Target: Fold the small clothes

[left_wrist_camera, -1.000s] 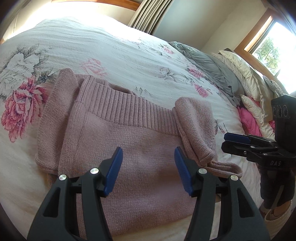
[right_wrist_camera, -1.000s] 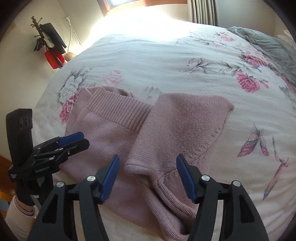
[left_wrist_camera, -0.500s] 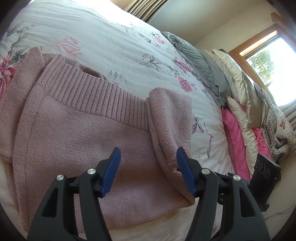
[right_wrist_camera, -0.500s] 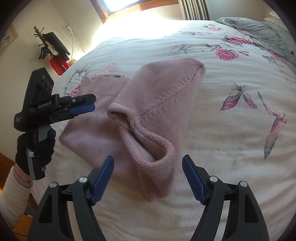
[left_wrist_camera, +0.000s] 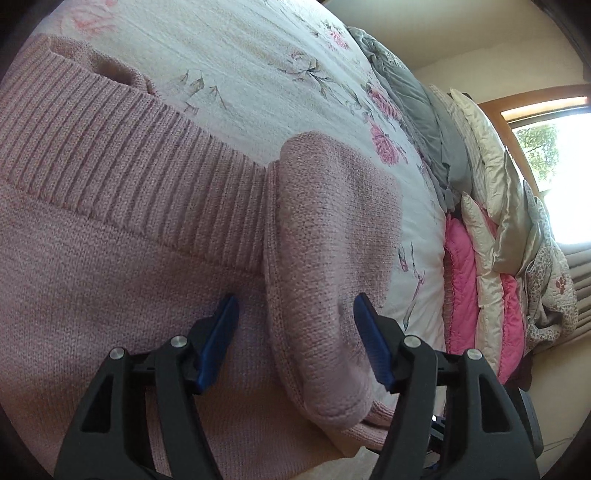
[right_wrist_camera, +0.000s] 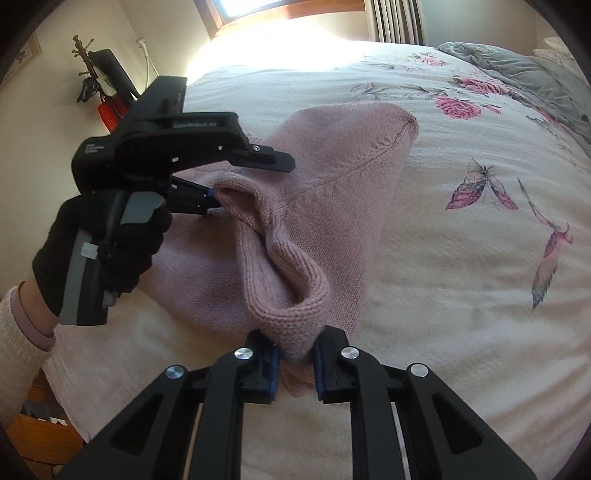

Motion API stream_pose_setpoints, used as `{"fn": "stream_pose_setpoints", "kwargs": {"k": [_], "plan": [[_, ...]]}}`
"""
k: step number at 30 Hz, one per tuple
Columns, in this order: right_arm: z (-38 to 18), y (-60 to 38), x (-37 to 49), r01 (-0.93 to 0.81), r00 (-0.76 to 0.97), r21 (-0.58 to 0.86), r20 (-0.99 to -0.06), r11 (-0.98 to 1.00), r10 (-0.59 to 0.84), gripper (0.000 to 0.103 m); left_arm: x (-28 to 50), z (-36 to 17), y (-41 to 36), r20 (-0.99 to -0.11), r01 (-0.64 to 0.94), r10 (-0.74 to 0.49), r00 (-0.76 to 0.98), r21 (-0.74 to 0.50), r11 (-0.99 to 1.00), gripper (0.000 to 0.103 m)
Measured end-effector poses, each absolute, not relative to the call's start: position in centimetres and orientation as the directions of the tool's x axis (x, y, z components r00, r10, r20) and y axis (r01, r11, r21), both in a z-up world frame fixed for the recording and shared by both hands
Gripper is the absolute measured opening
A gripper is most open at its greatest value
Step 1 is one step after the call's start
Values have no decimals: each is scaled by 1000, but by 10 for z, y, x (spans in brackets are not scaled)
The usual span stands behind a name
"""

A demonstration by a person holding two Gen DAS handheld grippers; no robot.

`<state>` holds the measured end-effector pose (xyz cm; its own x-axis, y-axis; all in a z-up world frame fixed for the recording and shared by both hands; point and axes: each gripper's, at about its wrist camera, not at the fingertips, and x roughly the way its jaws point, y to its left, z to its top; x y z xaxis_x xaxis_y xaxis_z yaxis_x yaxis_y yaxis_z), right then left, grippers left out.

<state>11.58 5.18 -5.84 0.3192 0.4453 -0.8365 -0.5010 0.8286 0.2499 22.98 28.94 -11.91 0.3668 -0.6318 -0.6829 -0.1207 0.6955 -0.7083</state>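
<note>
So, left wrist view first.
Left gripper point(left_wrist_camera: 295, 325): its jaws stood wide, nothing between the pads gripped; the folded-over sleeve point(left_wrist_camera: 325, 288) of the pink knit sweater point(left_wrist_camera: 92, 258) lay in the gap between them, seemingly lined up for a pinch.
Sweater placement: spread flat beneath and ahead of the jaws, its ribbed band point(left_wrist_camera: 129, 162) running across beyond the left finger (laid flat, presumably, so folds would hold).
Surface: a floral bedspread point(left_wrist_camera: 258, 74) stretched out beyond the jaws.
Room: past the right finger, grey bedding point(left_wrist_camera: 417, 110), pale pillows point(left_wrist_camera: 491, 184) and a pink quilt point(left_wrist_camera: 461, 266) were piled along the bed's edge, with a bright window point(left_wrist_camera: 554, 155) behind.

Next, right wrist view.
Right gripper point(right_wrist_camera: 295, 360): jaws narrow, closed on a bunched edge of the sweater point(right_wrist_camera: 332, 192); the knit rose from the pads in a raised ridge, probably held to keep that end taut.
Left gripper point(right_wrist_camera: 221, 177): ahead and left of the jaws, gripped by a black-gloved hand point(right_wrist_camera: 110, 243), its fingers straddling the far end of the same ridge, not yet closed.
Surface: bedspread point(right_wrist_camera: 480, 295) with butterfly prints lay right of the jaws.
Room: far beyond the jaws were a sunlit window point(right_wrist_camera: 258, 5) and a wall rack point(right_wrist_camera: 96, 81) with dark items (details too small to tell).
</note>
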Motion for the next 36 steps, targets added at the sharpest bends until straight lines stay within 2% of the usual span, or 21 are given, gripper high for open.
{"fn": "stream_pose_setpoints", "kwargs": {"k": [2, 4, 5, 6, 9, 17, 25, 31, 36], "plan": [[-52, 49, 109, -509, 323, 272, -819, 817, 474, 13, 233, -117, 285, -673, -115, -641, 370, -717, 687, 63], [-47, 48, 104, -516, 336, 265, -812, 815, 477, 13, 235, -114, 281, -663, -102, -652, 368, -726, 680, 55], [-46, 50, 102, -517, 336, 269, -809, 813, 482, 13, 237, -112, 278, -655, -94, -663, 363, -734, 673, 47], [-46, 51, 101, -519, 334, 274, -807, 810, 487, 13, 238, -110, 275, -653, -90, -667, 359, -735, 672, 45], [-45, 57, 97, -529, 333, 281, -799, 800, 501, 13, 241, -104, 273, -645, -82, -670, 367, -740, 667, 21], [-28, 75, 95, -561, 309, 360, -744, 745, 592, 13, 227, -64, 301, -582, -1, -679, 448, -759, 651, 18], [-2, 146, 88, -665, 258, 369, -703, 649, 663, 12, 204, -9, 358, -571, 60, -614, 545, -703, 708, 17], [-7, 203, 88, -705, 197, 380, -707, 599, 680, 12, 194, -5, 409, -604, 18, -550, 576, -664, 748, 17], [-23, 239, 88, -719, 147, 388, -726, 577, 671, 12, 189, -24, 450, -625, -22, -526, 577, -655, 755, 17]]}}
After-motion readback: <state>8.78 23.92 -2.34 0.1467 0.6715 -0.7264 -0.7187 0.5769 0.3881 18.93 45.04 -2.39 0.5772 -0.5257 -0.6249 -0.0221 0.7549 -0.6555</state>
